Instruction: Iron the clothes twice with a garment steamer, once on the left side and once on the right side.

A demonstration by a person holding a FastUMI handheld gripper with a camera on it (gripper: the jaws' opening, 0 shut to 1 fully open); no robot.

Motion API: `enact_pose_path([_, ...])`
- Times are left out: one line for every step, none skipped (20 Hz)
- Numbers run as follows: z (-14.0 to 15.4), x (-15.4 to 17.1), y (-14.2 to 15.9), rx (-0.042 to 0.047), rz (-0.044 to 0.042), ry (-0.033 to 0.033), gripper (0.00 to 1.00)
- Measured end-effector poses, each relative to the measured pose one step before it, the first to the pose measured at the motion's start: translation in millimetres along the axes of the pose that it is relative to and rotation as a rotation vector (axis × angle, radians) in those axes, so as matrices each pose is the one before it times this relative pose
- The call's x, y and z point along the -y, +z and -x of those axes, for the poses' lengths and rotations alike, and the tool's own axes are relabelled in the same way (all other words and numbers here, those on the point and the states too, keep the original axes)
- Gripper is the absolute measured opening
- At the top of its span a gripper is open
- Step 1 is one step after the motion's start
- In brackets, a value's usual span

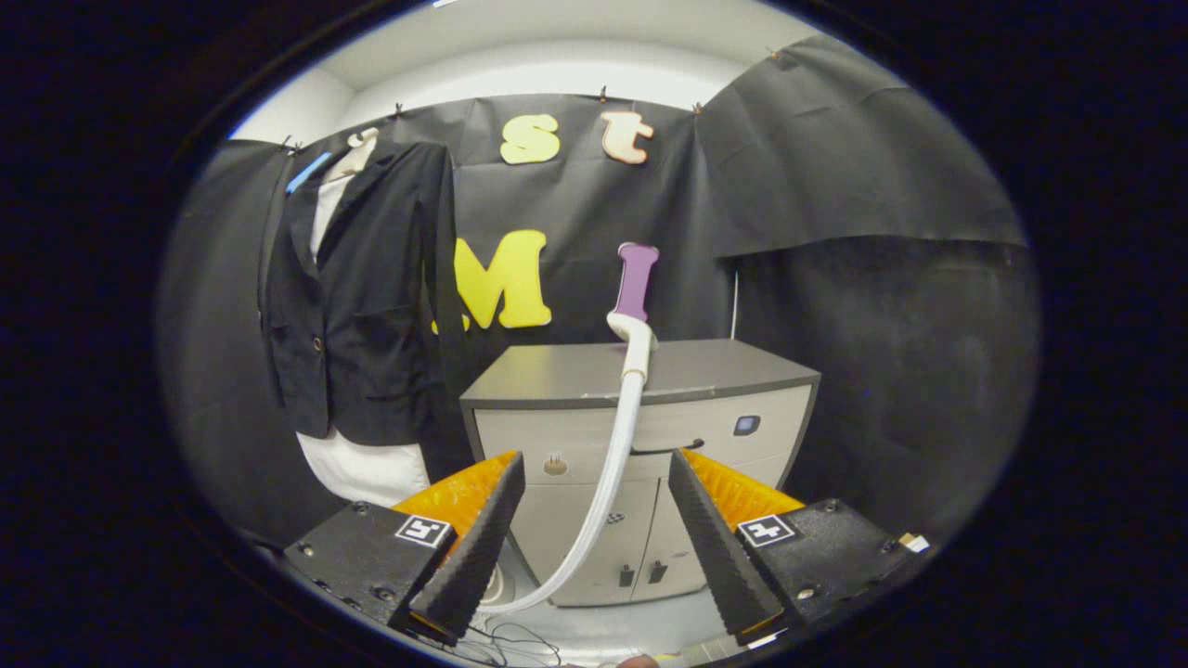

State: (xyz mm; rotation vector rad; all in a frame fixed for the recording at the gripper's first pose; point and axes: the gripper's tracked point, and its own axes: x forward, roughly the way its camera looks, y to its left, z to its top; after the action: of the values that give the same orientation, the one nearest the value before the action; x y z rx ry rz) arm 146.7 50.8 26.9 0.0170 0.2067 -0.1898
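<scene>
A dark blazer (357, 306) over a white shirt (364, 468) hangs on the booth wall, up and to the left of my fingers. The garment steamer's head (633, 329) rests on top of a grey cabinet (640, 371), and its white hose (613, 464) curves down the cabinet front to the floor between my fingers. My gripper (594, 543) is open with nothing between its fingers. It stands well short of the cabinet and the steamer head lies far beyond the fingertips.
The grey cabinet has a drawer with a handle (666, 449) and two lower doors (617, 543). Thin cables (506, 642) lie on the pale floor just below my fingers. Black cloth walls close off the booth behind and to the right.
</scene>
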Motion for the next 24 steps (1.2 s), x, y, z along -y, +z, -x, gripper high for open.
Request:
enact_pose_path([-14.19,3.22,8.85,0.0123,-0.00283,0.00626,0.97])
enact_pose_path([-10.83,2.88,12.45,0.01166,0.00654,0.00483,0.97])
enact_pose_path([-8.98,0.59,10.19,0.01305,0.0075,0.00524,0.97])
enact_pose_path([-10.68,1.64,9.28,0.00665,0.00508,0.0031,0.97])
enact_pose_path([-11.25,3.08,6.24,-0.00372,0.00126,-0.0022,0.97])
enact_pose_path([-10.7,3.14,4.54,-0.00818,-0.0009,0.00085,0.97])
enact_pose_path([-12.63,1.63,6.85,-0.00716,-0.00547,0.00249,0.97])
enact_pose_path([-11.76,2.32,5.24,-0.00755,-0.0083,0.00199,0.97])
enact_pose_path([-11.27,1.75,3.53,-0.00514,-0.01078,0.00299,0.97])
enact_pose_path([-11.85,0.73,4.84,-0.00411,-0.01024,0.00328,0.97])
enact_pose_path([-11.59,0.93,3.46,-0.00748,-0.005,0.00267,0.97])
enact_pose_path([-12.0,1.21,3.3,-0.01648,0.00155,-0.00028,0.97])
enact_pose_path([-11.72,2.23,2.52,-0.02039,-0.00134,-0.00178,0.97])
enact_pose_path([-11.32,-0.38,3.25,-0.02376,-0.01313,0.00565,0.97])
enact_pose_path([-11.15,-2.26,6.13,-0.01677,-0.03236,0.01435,0.97])
enact_pose_path([-10.25,-2.14,6.04,-0.01053,-0.03126,0.01611,0.97])
enact_pose_path([-10.68,0.78,4.3,-0.01316,-0.02024,0.00258,0.97])
enact_pose_path([-10.84,2.87,5.08,-0.00624,-0.0052,-0.00698,0.97])
enact_pose_path([-10.1,2.87,4.22,-0.00462,0.00396,-0.01045,0.97])
enact_pose_path([-9.66,2.86,3.38,-0.01014,0.01038,-0.00974,0.97])
enact_pose_path([-10.01,2.72,1.74,-0.01629,0.01365,-0.01428,0.97])
enact_pose_path([-8.6,5.23,0.22,-0.02453,0.01265,-0.0214,0.97])
enact_pose_path([-9.38,6.42,-2.38,-0.02472,0.00914,-0.02606,0.97])
enact_pose_path([-8.7,2.89,-0.79,-0.02155,0.00323,-0.00417,0.97])
